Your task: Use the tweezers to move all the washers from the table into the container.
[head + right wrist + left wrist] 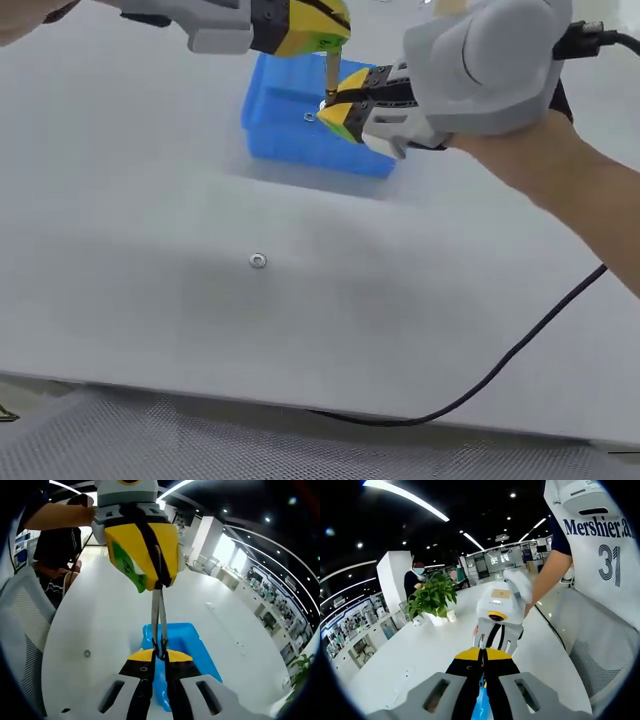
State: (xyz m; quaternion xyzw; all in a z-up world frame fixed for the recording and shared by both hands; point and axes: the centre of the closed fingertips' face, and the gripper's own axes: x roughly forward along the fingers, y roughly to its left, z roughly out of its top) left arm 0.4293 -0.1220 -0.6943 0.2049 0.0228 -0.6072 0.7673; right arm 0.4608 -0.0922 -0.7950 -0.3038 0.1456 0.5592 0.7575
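The left gripper [335,42] and right gripper [331,108] both clamp thin metal tweezers [159,615] above the rectangular blue plastic container [275,135].

White table [120,200] — blue container [300,152], 1 washer [259,261], blk cable [520,345].

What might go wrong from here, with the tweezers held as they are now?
The tweezers are pinched by both the left gripper and the right gripper above the container; an uneven release may drop them in. One washer lies flat on the table, apart from the container; it may skid when picked. The cable may snag an arm.
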